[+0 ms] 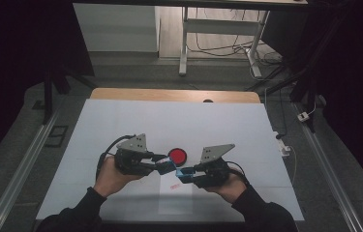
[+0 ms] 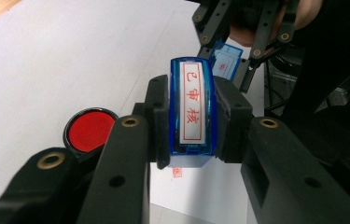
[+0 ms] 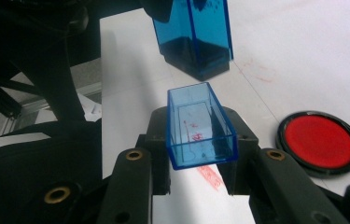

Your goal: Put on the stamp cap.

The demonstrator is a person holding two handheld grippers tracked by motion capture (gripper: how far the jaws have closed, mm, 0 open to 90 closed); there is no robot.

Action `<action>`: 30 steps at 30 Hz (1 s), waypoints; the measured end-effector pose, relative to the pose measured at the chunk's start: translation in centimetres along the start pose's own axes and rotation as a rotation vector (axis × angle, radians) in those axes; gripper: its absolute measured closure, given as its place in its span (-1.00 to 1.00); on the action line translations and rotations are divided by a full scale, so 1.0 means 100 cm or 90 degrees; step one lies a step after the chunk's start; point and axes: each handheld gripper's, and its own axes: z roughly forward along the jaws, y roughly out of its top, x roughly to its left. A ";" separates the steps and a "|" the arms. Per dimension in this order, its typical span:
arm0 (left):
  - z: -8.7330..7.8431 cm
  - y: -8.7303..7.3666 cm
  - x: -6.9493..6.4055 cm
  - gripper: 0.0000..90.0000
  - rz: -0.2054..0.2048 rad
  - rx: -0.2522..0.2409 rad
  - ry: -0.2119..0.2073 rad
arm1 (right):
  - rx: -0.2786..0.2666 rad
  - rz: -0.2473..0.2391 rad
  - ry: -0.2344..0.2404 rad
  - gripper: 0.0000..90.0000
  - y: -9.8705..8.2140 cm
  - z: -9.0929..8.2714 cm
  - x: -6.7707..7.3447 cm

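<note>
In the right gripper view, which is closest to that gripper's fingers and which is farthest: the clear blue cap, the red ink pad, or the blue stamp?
1. Blue cap: held right between the right gripper fingers.
2. Red ink pad: on the table, just off to the right.
3. Blue stamp: farthest, up at the top, straight ahead.

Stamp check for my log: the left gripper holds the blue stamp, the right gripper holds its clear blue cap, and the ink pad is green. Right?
Not quite: the ink pad is red, as the right gripper view shows. The left gripper does hold the blue stamp, and the right gripper its cap.
</note>
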 end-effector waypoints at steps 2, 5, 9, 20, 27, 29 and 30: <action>0.000 0.000 0.000 0.56 0.001 -0.003 -0.002 | 0.004 -0.007 0.006 0.53 0.002 0.003 -0.002; -0.001 0.000 0.000 0.56 0.006 -0.004 -0.003 | 0.004 -0.010 0.012 0.53 0.003 0.008 -0.004; -0.001 0.001 0.000 0.56 0.014 -0.009 -0.010 | 0.010 -0.022 0.014 0.53 0.001 0.013 -0.004; 0.003 0.002 -0.003 0.56 0.053 -0.003 -0.029 | 0.007 -0.039 0.041 0.53 -0.001 0.023 -0.007; 0.007 0.003 -0.006 0.56 0.073 -0.006 -0.049 | 0.007 -0.049 0.057 0.53 -0.001 0.028 -0.005; 0.008 0.003 -0.007 0.56 0.079 -0.008 -0.051 | 0.005 -0.049 0.061 0.53 -0.001 0.028 -0.005; 0.008 0.003 -0.007 0.56 0.084 -0.011 -0.053 | 0.005 -0.048 0.062 0.53 -0.001 0.028 -0.005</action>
